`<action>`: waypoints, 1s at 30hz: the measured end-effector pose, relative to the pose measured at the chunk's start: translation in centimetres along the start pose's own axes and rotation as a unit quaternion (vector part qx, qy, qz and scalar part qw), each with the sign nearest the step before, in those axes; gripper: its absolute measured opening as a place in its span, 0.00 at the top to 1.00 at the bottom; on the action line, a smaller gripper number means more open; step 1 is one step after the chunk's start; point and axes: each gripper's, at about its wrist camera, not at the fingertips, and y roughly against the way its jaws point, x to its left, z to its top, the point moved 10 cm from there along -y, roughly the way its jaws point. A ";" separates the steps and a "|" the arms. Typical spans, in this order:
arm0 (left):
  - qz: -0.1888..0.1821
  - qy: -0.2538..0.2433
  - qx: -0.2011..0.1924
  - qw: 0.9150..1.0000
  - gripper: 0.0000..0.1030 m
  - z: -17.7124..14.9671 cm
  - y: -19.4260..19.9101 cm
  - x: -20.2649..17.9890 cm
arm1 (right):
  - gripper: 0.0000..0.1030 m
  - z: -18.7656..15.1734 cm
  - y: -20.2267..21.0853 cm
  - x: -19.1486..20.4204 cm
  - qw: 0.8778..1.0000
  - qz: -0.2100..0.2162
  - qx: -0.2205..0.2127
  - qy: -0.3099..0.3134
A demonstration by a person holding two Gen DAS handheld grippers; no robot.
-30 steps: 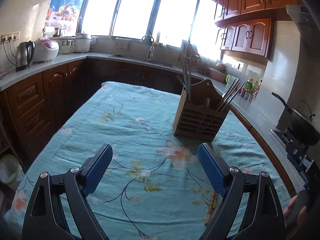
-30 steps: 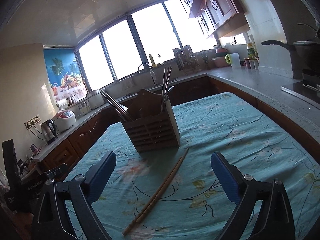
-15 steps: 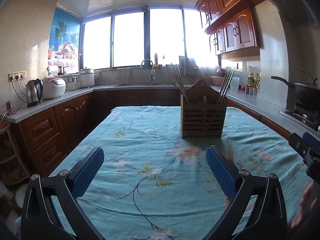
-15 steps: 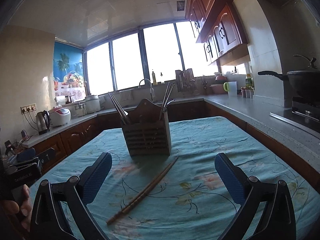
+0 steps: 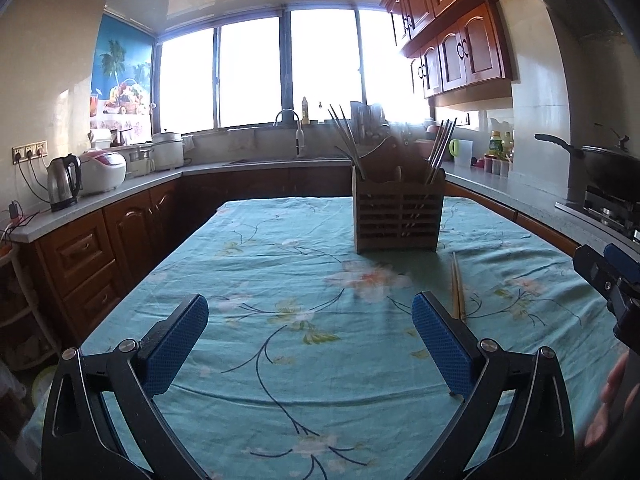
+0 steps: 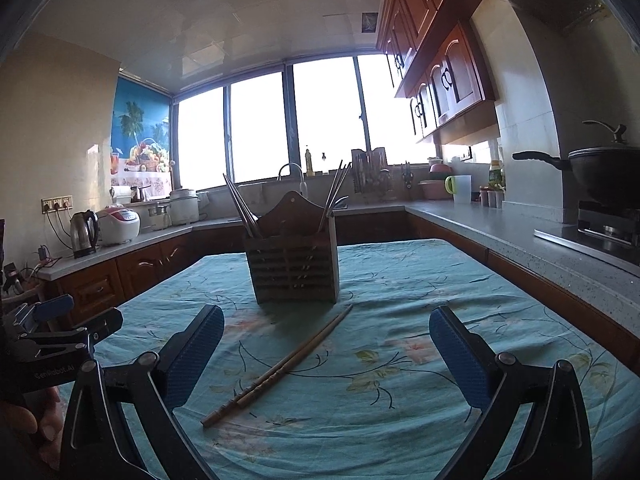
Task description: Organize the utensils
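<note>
Chopsticks (image 6: pixel 280 368) lie loose on teal tablecloth (image 6: pixel 400 412), pair side by side, between fingers of my right gripper (image 6: pixel 326 346), nearer left pad, tips aimed at wooden holder (image 6: pixel 294 266) beyond. I judge pickup is mine on right: jaws wide apart, nothing between pads. Left gripper (image 5: pixel 310 336) also spread wide, empty; chopsticks just outside its right finger (image 5: pixel 440 344). Versus one second back: both views levelled out and sit lower, jaws slightly wider, chopsticks unmoved.

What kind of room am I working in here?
A home kitchen, most likely: a sink faucet under the windows, a wok on the gas stove, and wooden wall cabinets.
</note>
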 end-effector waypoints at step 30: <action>0.000 0.023 0.021 1.000 0.00 -1.0 -0.4 1.4 | 0.00 -1.0 -0.1 0.6 1.000 0.001 0.020 0.002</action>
